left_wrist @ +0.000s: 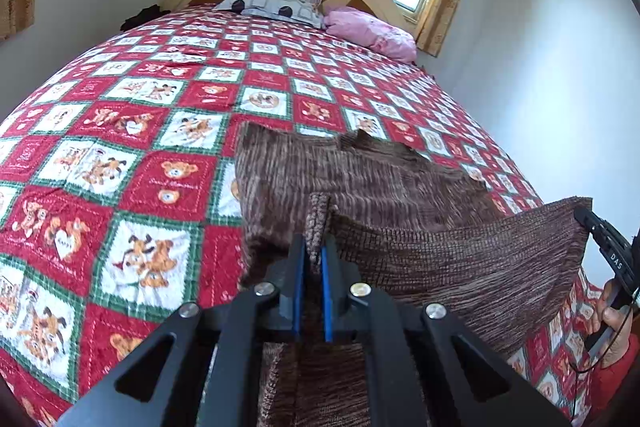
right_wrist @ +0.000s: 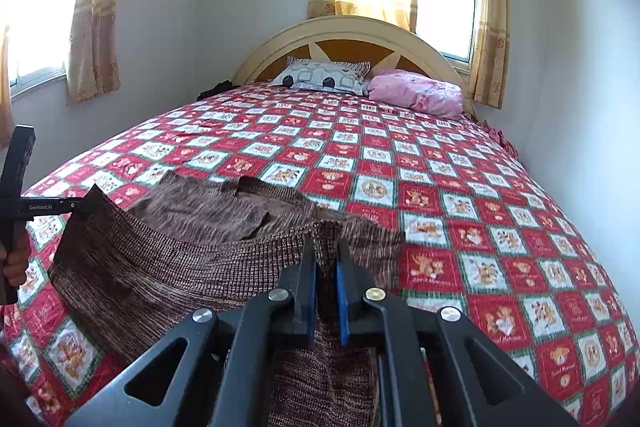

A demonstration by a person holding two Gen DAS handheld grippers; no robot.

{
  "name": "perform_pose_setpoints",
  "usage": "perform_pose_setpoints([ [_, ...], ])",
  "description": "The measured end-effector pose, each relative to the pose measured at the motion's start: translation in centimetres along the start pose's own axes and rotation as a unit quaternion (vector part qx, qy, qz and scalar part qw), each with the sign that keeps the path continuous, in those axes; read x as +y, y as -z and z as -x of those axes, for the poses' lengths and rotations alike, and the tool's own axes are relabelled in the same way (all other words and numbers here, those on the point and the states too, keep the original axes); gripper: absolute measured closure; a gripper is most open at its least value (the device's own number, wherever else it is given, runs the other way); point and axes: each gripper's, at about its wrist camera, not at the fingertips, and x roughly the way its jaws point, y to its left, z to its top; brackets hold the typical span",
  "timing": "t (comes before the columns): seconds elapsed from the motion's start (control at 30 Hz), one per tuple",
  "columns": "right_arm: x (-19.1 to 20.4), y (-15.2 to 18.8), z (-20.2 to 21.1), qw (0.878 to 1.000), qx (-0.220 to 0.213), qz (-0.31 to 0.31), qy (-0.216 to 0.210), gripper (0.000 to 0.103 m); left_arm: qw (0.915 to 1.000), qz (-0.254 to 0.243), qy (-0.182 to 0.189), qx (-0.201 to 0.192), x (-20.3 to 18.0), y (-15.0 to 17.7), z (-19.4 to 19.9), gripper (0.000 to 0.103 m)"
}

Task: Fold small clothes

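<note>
A brown knitted garment (left_wrist: 360, 179) lies on the bed, its far part flat on the quilt and its near edge lifted. In the left wrist view my left gripper (left_wrist: 316, 243) is shut on one corner of that edge, with knit bunched between the blue pads. My right gripper (left_wrist: 582, 217) pinches the other corner at the right, so the edge hangs stretched between the two. The right wrist view shows the same garment (right_wrist: 192, 211), my right gripper (right_wrist: 326, 247) shut on the knit, and my left gripper (right_wrist: 86, 205) holding the corner at the left.
A red, white and green teddy-bear quilt (right_wrist: 460, 195) covers the bed. A patterned pillow (right_wrist: 324, 77) and a pink pillow (right_wrist: 416, 93) lie by the headboard (right_wrist: 344, 31). White walls stand close on both sides. A person's hand (left_wrist: 612, 315) grips the right tool.
</note>
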Motion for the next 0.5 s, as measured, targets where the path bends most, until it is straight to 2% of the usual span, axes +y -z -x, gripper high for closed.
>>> perform_pose_setpoints([
  [0.33,-0.8,-1.1,-3.2,1.0,0.009,-0.013,0.005,0.095,0.9992,0.038,-0.009,-0.009,1.2,-2.1,-1.5,0.095],
  [0.5,-1.6,-2.5,-5.5,1.0,0.01,-0.016,0.013,0.095,0.9981,0.052,-0.03,-0.013,1.8,-3.9,-3.1,0.097],
])
